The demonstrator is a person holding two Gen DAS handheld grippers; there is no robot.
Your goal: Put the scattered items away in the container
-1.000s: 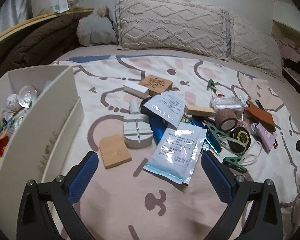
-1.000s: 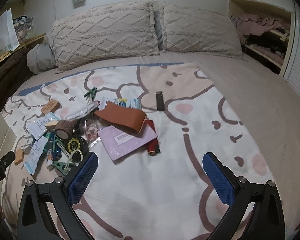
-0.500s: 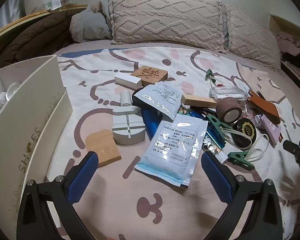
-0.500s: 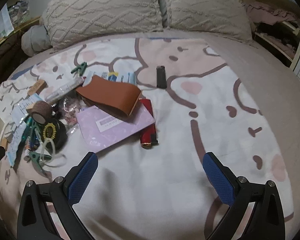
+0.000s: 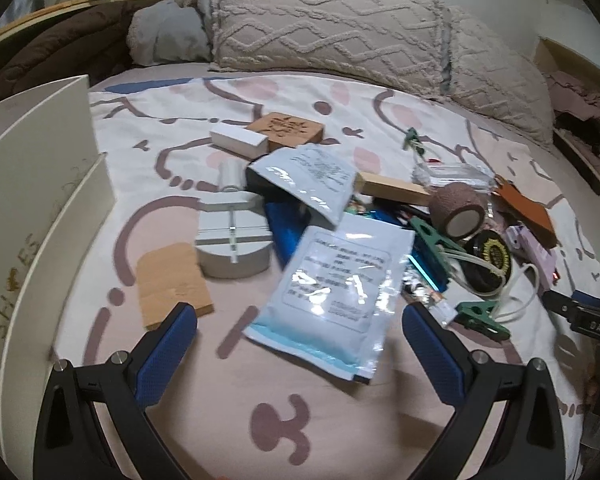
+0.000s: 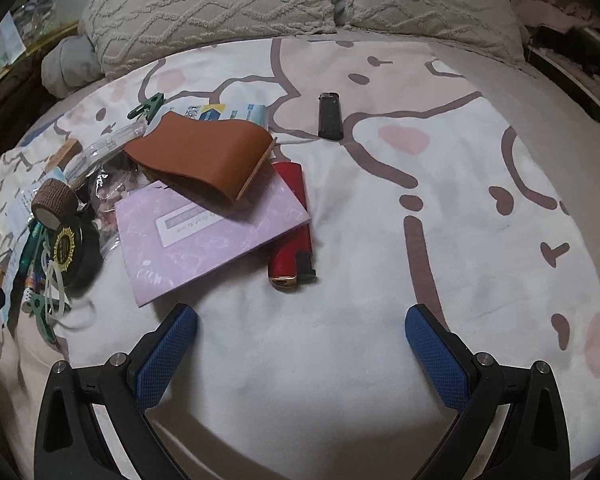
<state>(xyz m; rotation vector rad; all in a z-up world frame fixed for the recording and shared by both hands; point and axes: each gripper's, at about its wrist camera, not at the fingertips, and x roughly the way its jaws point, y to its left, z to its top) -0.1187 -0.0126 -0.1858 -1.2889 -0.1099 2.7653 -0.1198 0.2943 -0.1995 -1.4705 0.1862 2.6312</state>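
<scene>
White open-topped storage container (image 5: 40, 184) stands at nine o'clock of the left gripper (image 5: 300, 344), whose jaws gape empty over the pale blue foil sachet (image 5: 336, 284) on the bed. Best to pinch that sachet's near edge. The right gripper (image 6: 300, 344), jaws also apart, faces the red lighter (image 6: 290, 224) at twelve o'clock.

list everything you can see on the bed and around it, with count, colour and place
container: 1, white, left edge
mask packets: 2, pale blue, pile centre
wooden pieces: 3, tan, around pile
grey block: 1, by container
bandage roll: 1, brown
clips: 3, green
leather piece: 1, brown, atop booklet
booklet: 1, lilac
lighters: 2, red under booklet, black apart
pillows: 2, beige, bedhead
left gripper: open, blue pads
right gripper: open
</scene>
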